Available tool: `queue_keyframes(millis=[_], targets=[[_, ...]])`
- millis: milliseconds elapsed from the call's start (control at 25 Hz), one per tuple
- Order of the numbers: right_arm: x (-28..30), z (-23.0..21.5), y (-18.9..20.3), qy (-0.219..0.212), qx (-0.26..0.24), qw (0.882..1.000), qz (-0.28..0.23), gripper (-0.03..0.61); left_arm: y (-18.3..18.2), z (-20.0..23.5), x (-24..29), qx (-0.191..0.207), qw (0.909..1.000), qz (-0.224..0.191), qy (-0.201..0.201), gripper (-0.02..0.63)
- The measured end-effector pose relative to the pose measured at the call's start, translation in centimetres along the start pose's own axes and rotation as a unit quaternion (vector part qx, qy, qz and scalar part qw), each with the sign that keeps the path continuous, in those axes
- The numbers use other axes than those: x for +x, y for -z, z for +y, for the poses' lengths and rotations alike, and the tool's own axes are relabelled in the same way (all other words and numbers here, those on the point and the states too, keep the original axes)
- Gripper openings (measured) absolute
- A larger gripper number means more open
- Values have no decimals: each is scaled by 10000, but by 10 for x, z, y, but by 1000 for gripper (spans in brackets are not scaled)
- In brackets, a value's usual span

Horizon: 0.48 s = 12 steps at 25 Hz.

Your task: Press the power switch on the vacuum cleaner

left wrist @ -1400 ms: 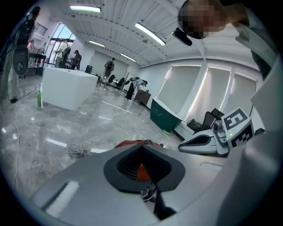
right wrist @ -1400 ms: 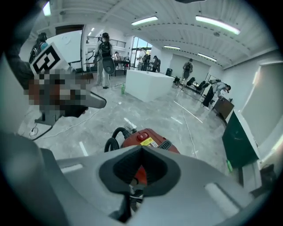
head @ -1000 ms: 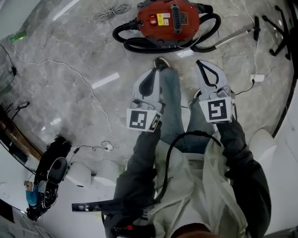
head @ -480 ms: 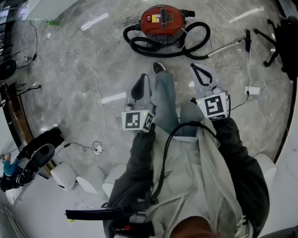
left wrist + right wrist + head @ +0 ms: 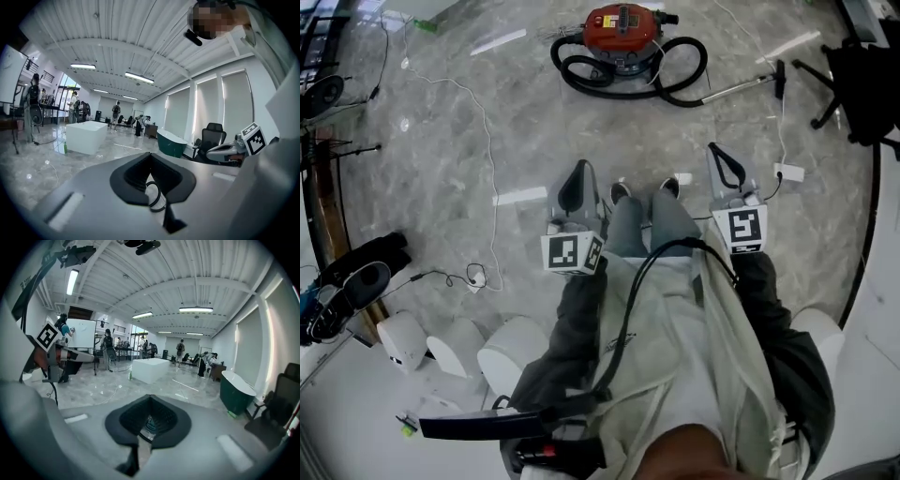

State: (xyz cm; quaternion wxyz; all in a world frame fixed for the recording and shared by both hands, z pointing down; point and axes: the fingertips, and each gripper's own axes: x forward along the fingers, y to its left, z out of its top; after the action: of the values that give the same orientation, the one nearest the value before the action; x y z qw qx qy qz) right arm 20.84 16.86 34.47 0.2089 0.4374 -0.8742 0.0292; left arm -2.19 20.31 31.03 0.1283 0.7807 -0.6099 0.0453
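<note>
Vacuum cleaner (image 5: 622,28): red body, on the grey marble floor (image 5: 441,216) at the far top centre of the head view. Its black hose (image 5: 680,77) lies in loops round and beside it; a metal wand (image 5: 741,89) runs off to the right. The power switch is too small to make out at this range.

Left gripper (image 5: 577,173): held low in front of the person, just left of the knees, jaws pointing toward the vacuum cleaner but well apart from it. The left gripper view shows the jaws clenched tip to tip, grasping nothing; only floor and a bit of hose loop show through the gap behind the tips.

Right gripper (image 5: 724,167): just right of the legs, level with the left one, also well apart from the vacuum cleaner. Jaws closed together, nothing held.

The person's shoes (image 5: 621,190) stand between the two grippers.

Surroundings: a white cable (image 5: 487,150) trails over the floor at left; a white plug block (image 5: 789,172) lies near the right gripper; a black office chair (image 5: 853,84) stands at upper right.
</note>
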Motion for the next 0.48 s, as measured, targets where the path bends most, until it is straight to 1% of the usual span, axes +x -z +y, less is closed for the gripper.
queue_keyframes(millis=[120, 200, 320, 480], targets=[[-23, 30, -7, 28, 85, 10000, -21, -3, -11, -13, -28, 268, 9995, -70, 138, 3], [-34, 51, -12, 39, 8, 10000, 10, -3, -16, -17, -47, 333, 9990, -149, 251, 3], [-48, 80, -25, 95, -107, 9998, -162, -2, -22, -18, -74, 335, 9981, -299, 424, 2], [-63, 117, -33, 211, 71, 9994, -277, -3, -23, -6, -106, 191, 9975, -435, 516, 3]])
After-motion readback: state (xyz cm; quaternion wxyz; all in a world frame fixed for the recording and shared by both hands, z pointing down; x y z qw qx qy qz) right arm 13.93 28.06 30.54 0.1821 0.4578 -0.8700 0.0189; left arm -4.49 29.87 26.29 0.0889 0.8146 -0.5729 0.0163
